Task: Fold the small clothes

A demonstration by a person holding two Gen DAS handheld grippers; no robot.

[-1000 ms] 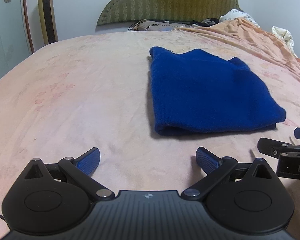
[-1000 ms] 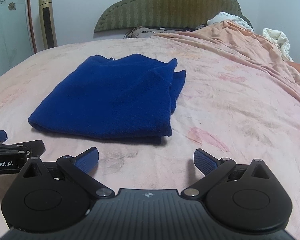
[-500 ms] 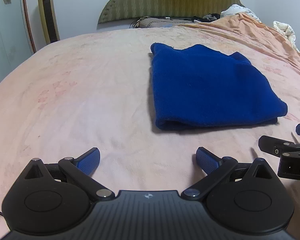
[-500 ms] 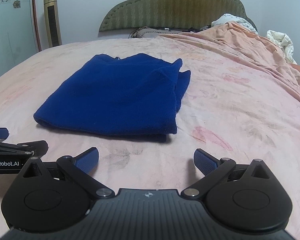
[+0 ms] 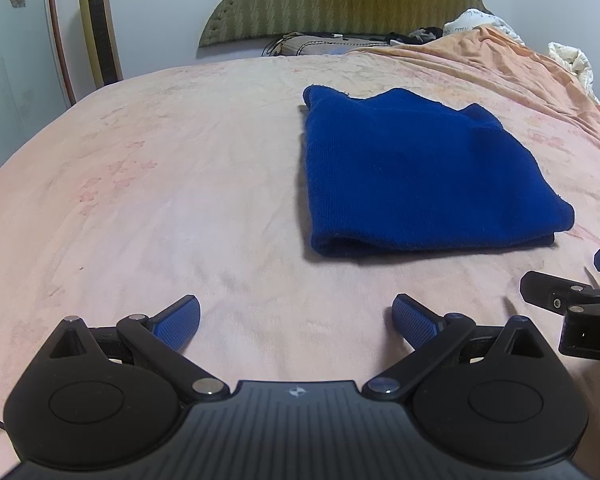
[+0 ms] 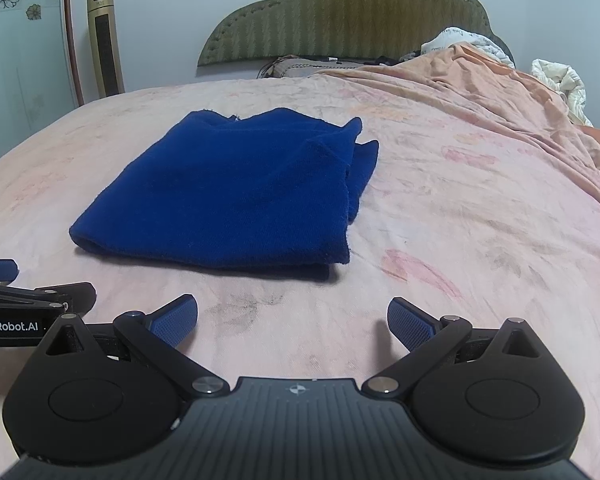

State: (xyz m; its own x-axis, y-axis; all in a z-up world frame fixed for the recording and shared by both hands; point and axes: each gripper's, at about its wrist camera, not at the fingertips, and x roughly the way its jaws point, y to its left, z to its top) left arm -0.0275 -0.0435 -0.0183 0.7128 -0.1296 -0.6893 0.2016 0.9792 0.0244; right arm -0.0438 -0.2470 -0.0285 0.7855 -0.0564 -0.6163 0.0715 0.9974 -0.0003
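Both hand-held grippers have drawn a little further back from the blue cloth (image 5: pixel 420 176) over the last second, so it sits slightly higher and farther off in each wrist view. Folded into a flat packet, the cloth lies on the pink bed (image 5: pixel 160 184), its rounded fold facing the cameras and its looser layered edges, seen best from the right wrist, turned toward the headboard (image 6: pixel 340 12); that tidy stack suggests the folding of this piece is done or nearly so. Left hand-held gripper (image 5: pixel 296 316) hovers low over bare sheet, just short of the near edge and to the cloth's left, jaws spread wide and holding nothing. Right hand-held gripper (image 6: pixel 292 316) sits level beside it, likewise released and empty, aimed at the cloth's near right corner. Each tool shows at the edge of the other's view, close together and side by side. Held back and apart from the fabric, the pair look parked clear so the packet stays undisturbed.
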